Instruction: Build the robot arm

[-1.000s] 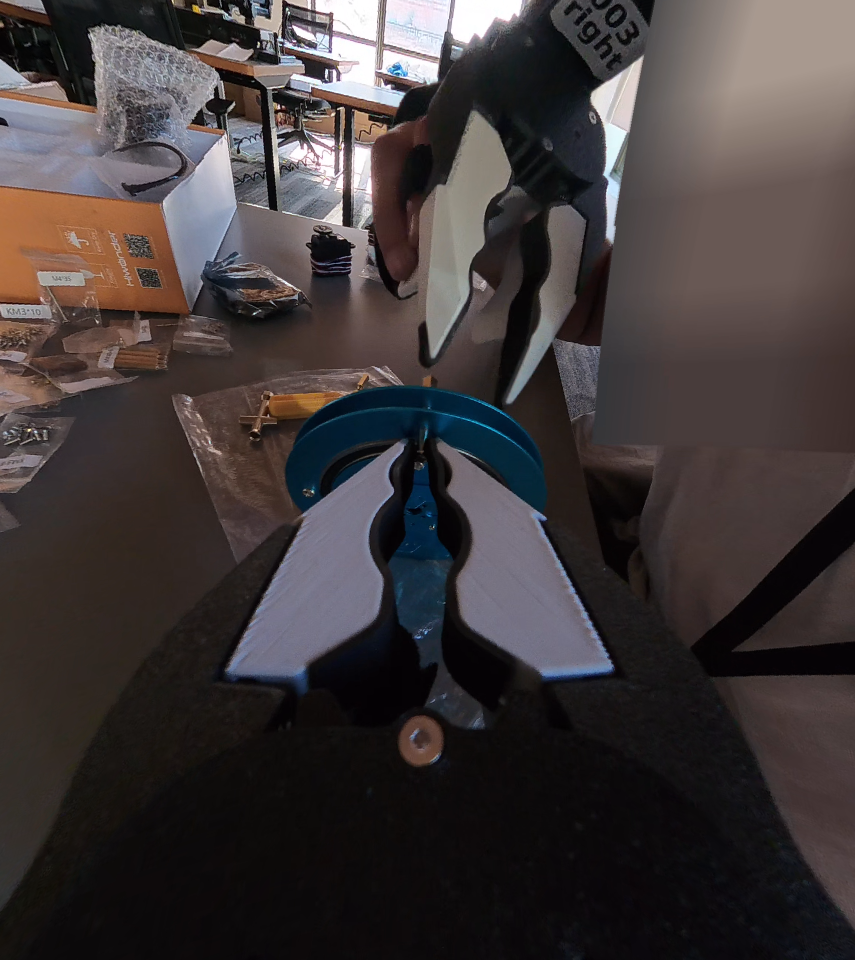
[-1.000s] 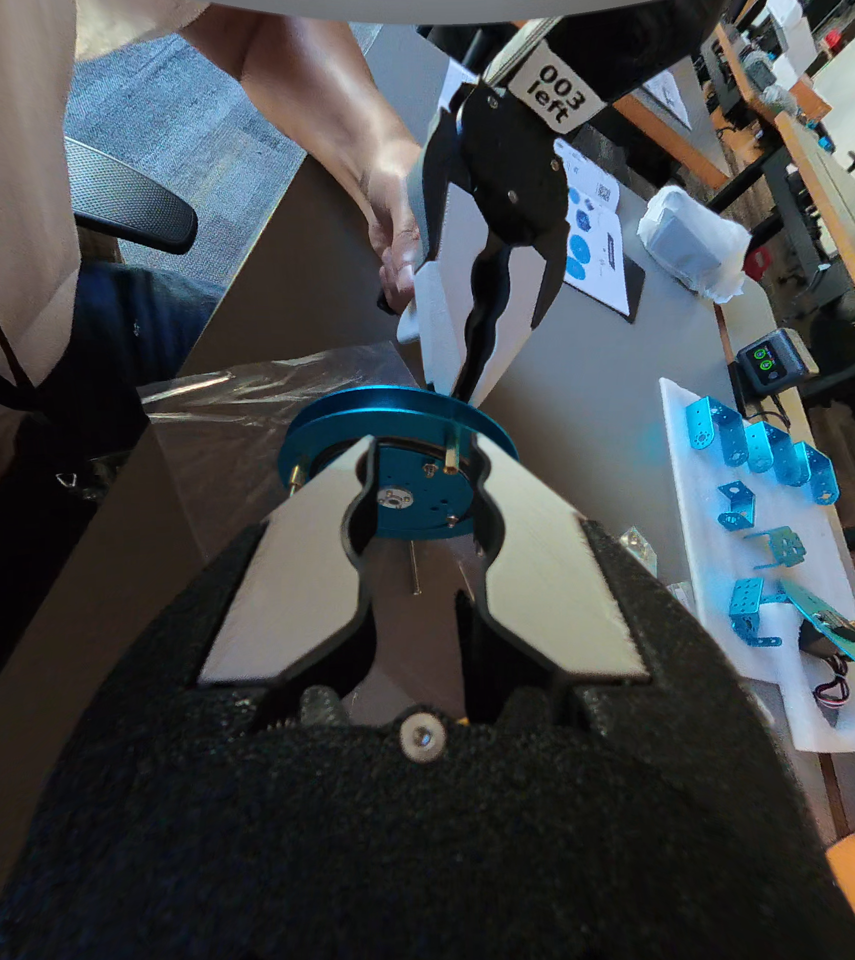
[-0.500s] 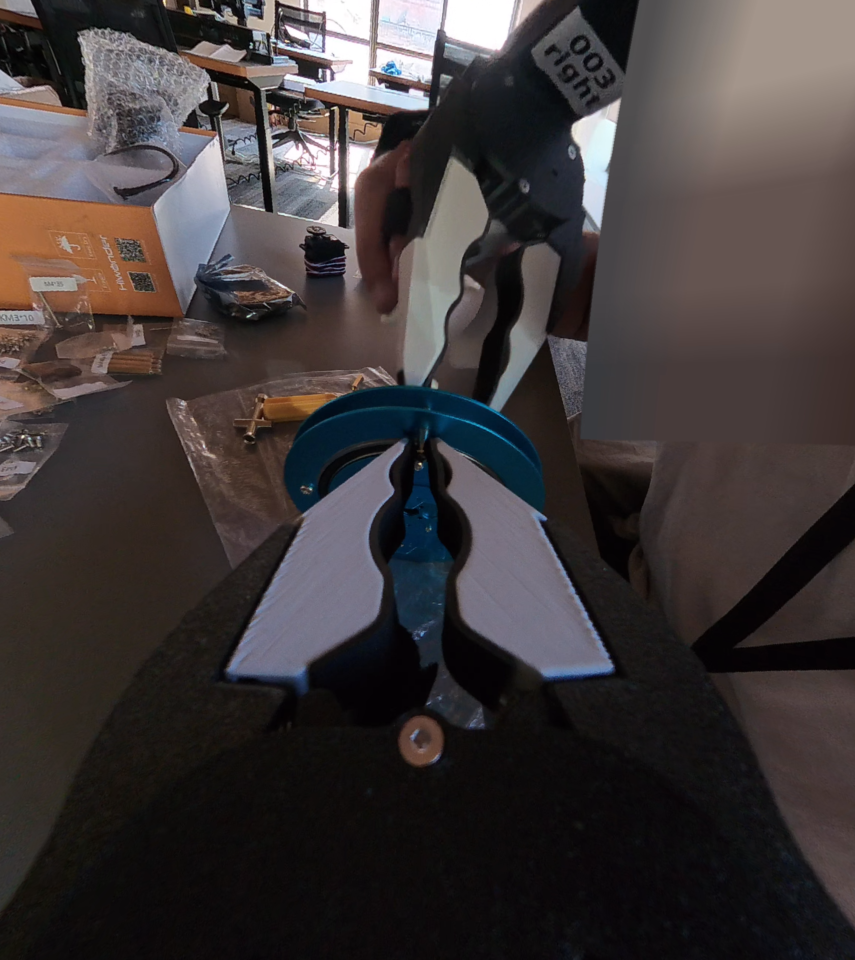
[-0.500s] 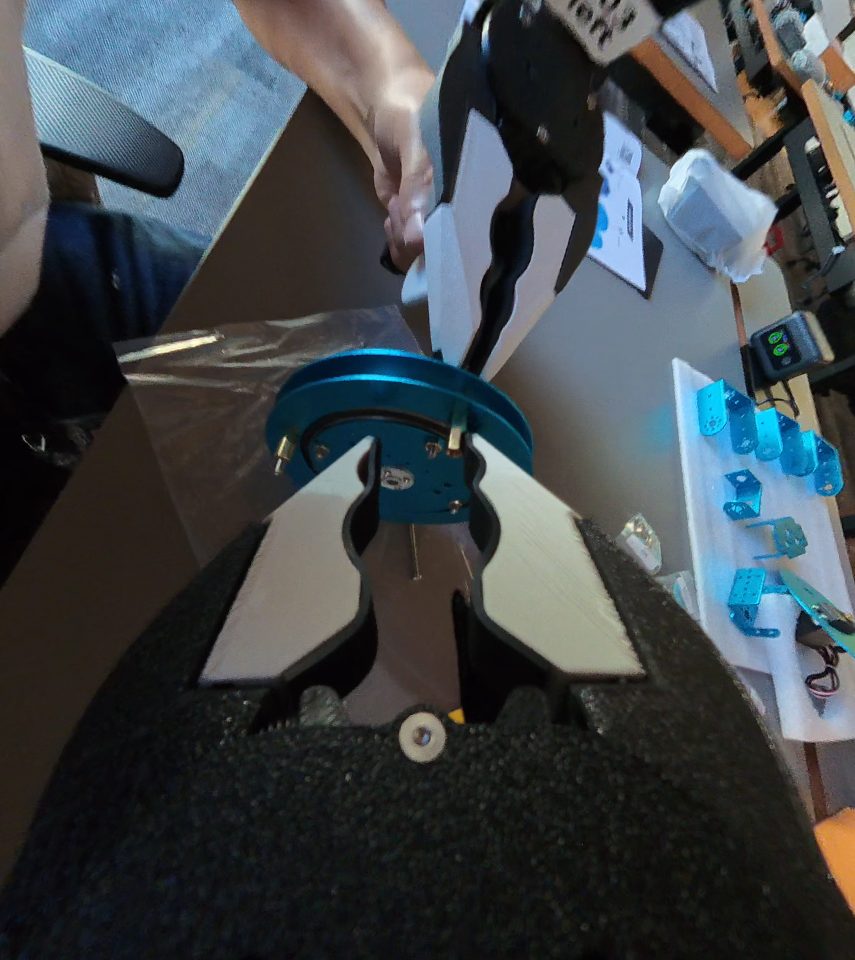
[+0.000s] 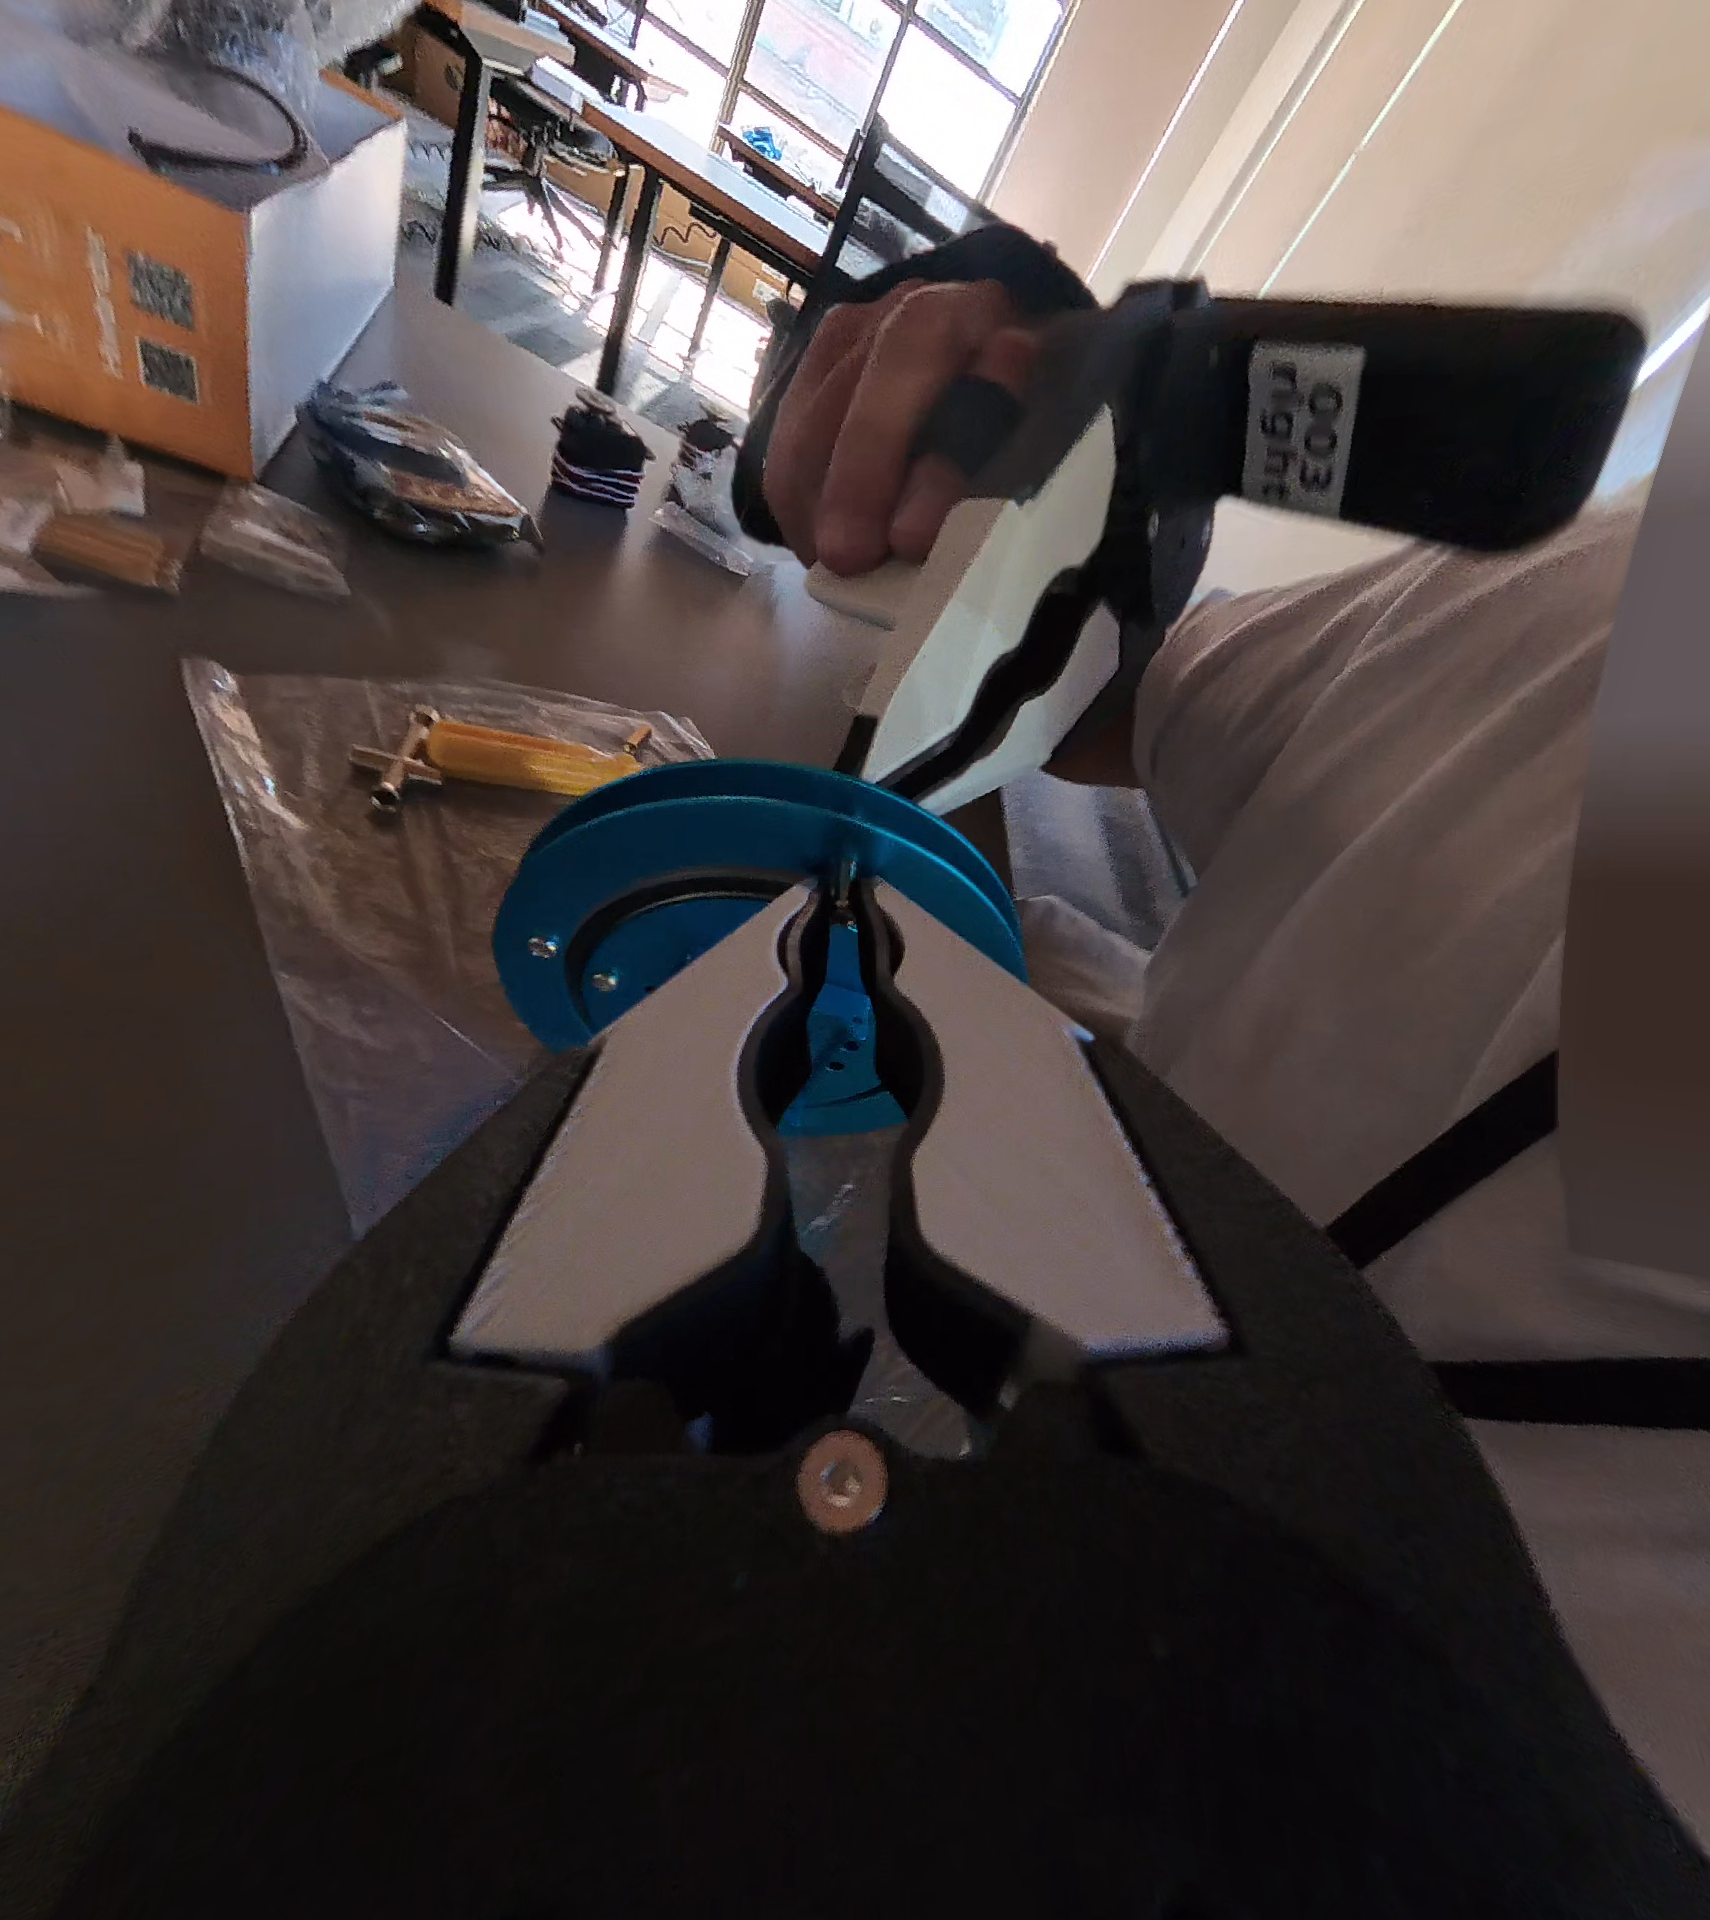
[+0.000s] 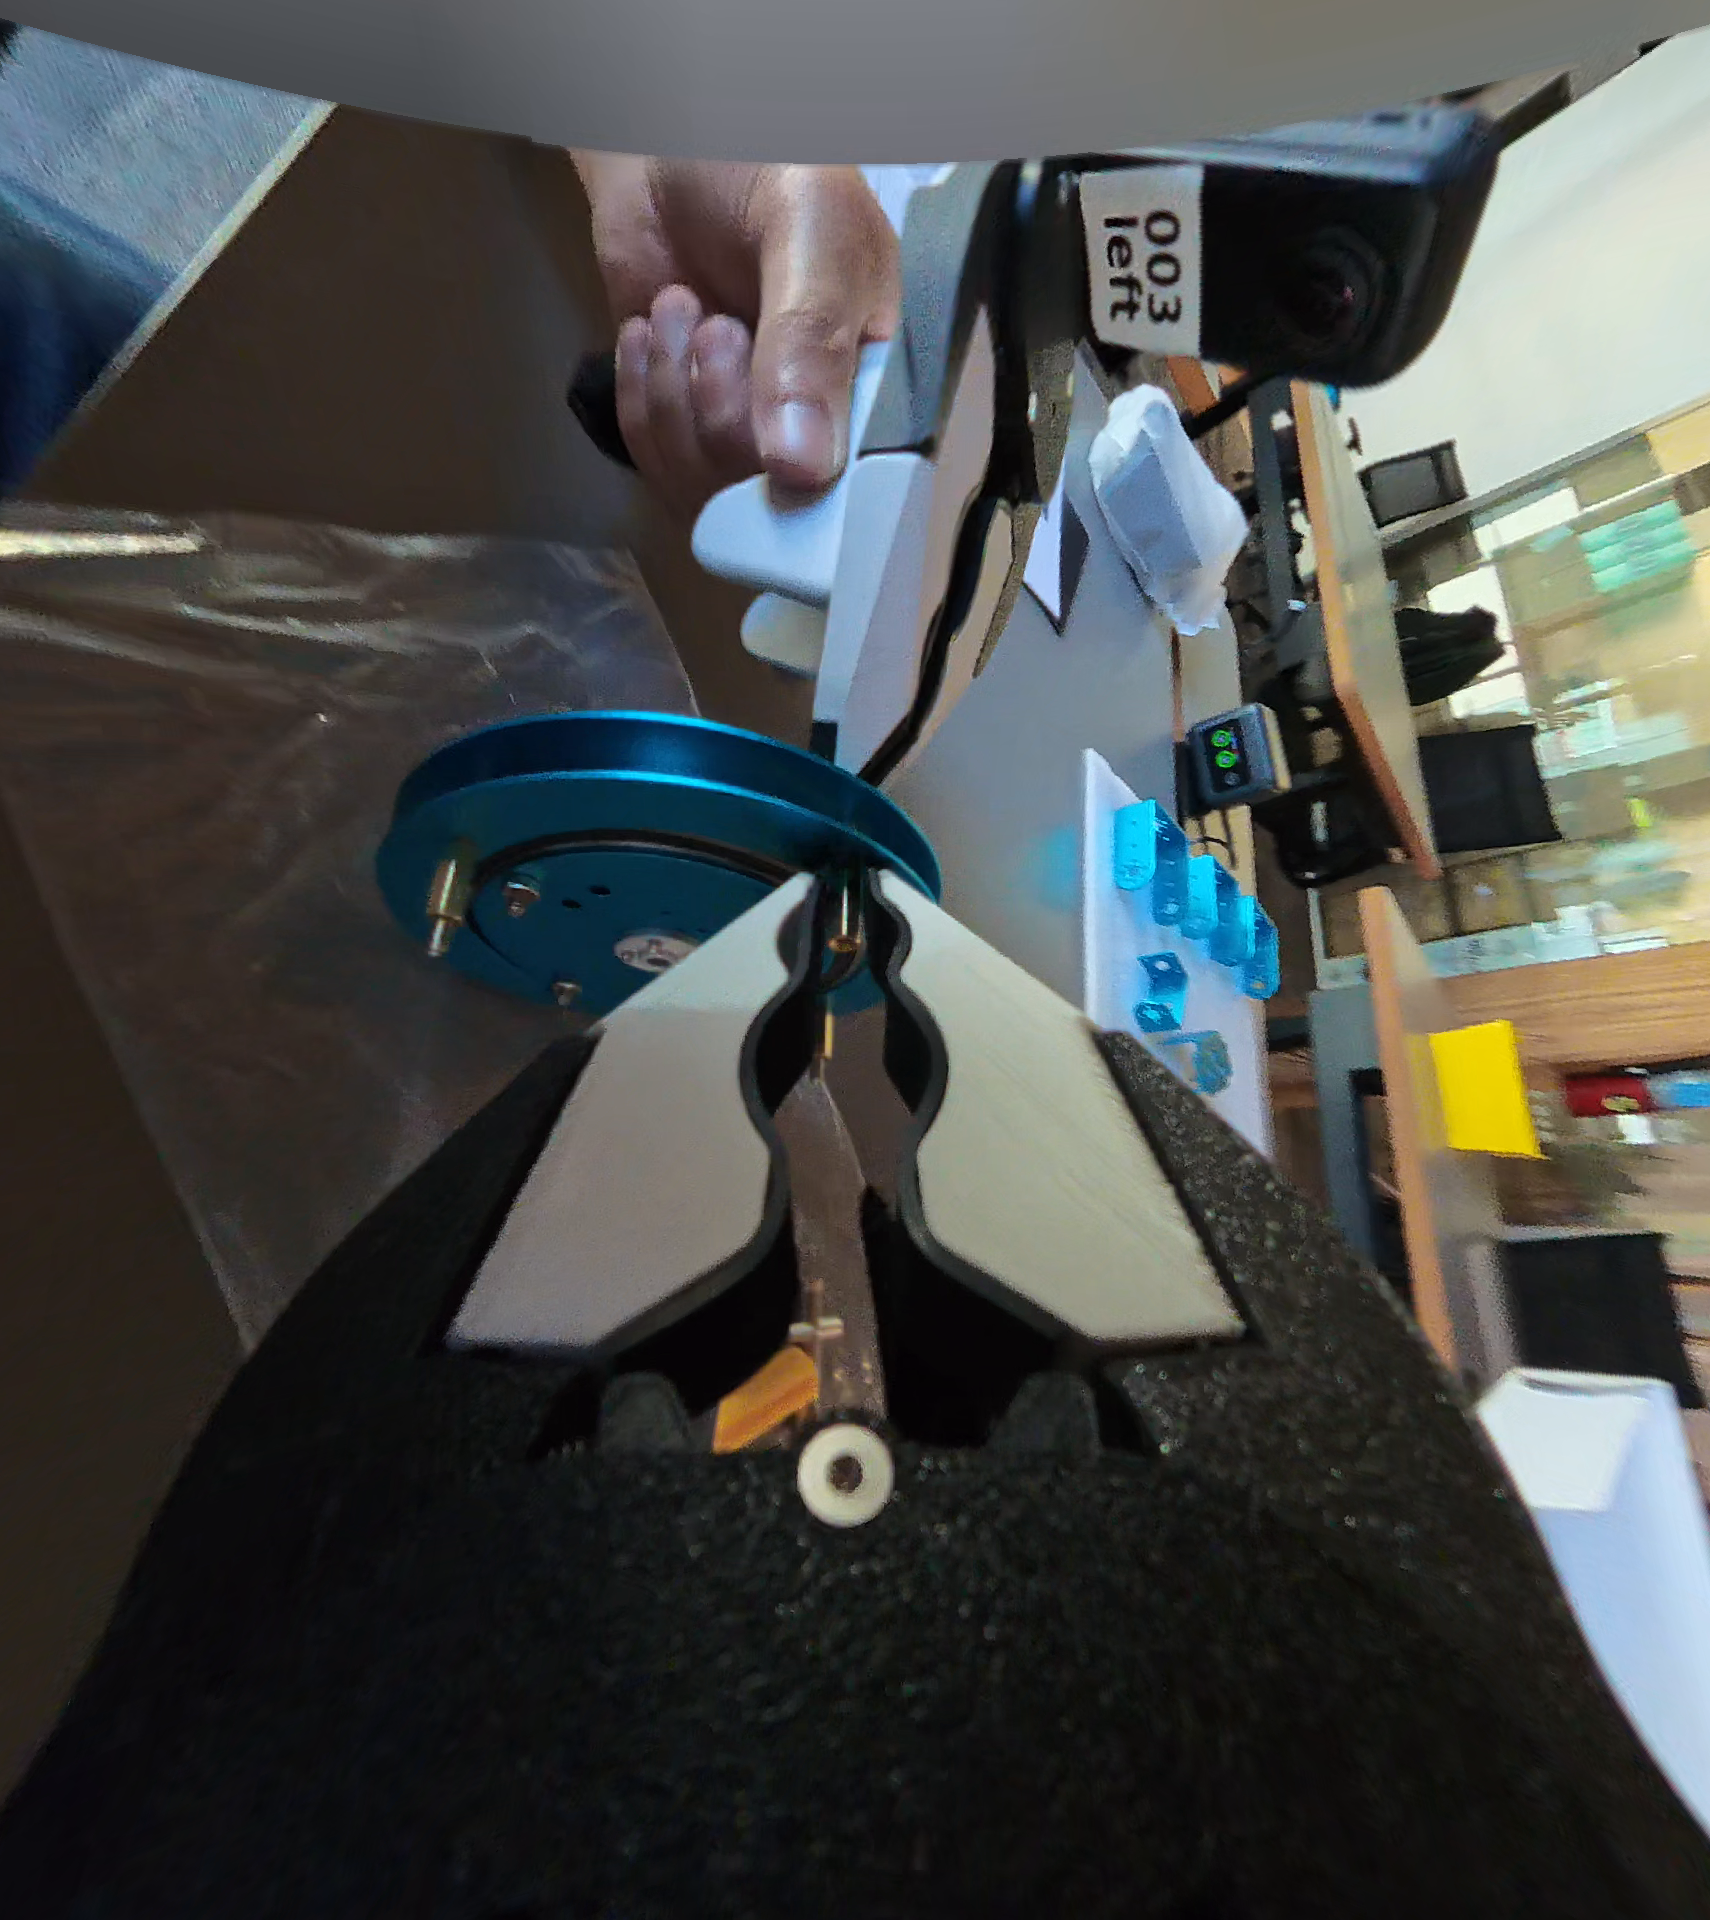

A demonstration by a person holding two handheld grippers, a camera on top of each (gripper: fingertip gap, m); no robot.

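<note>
A blue round metal disc assembly (image 5: 685, 842) with brass standoffs lies on a clear plastic bag (image 5: 363, 883) on the grey table. My left gripper (image 5: 843, 891) is shut on the disc's near rim, with a small post between its tips. The right gripper (image 5: 887, 777) comes in from the upper right and meets the disc's far rim. In the right wrist view, my right gripper (image 6: 838, 896) is shut on a brass standoff (image 6: 843, 920) at the rim of the disc (image 6: 643, 800). The left gripper (image 6: 856, 764) touches the opposite rim. A hand holds each gripper.
A yellow-handled tool (image 5: 508, 753) lies on the bag behind the disc. An orange and white box (image 5: 103, 281), small parts bags (image 5: 279, 535) and black servos (image 5: 602, 457) sit farther back. A white foam tray (image 6: 1116, 831) with blue brackets (image 6: 1194, 904) lies to the right. A person's torso is close by. Less than 4 cm separates the two grippers' tips.
My right gripper, open around the disc's hub before, has closed on a brass standoff at the rim. Both grippers have tilted over sideways. The left gripper keeps its hold.
</note>
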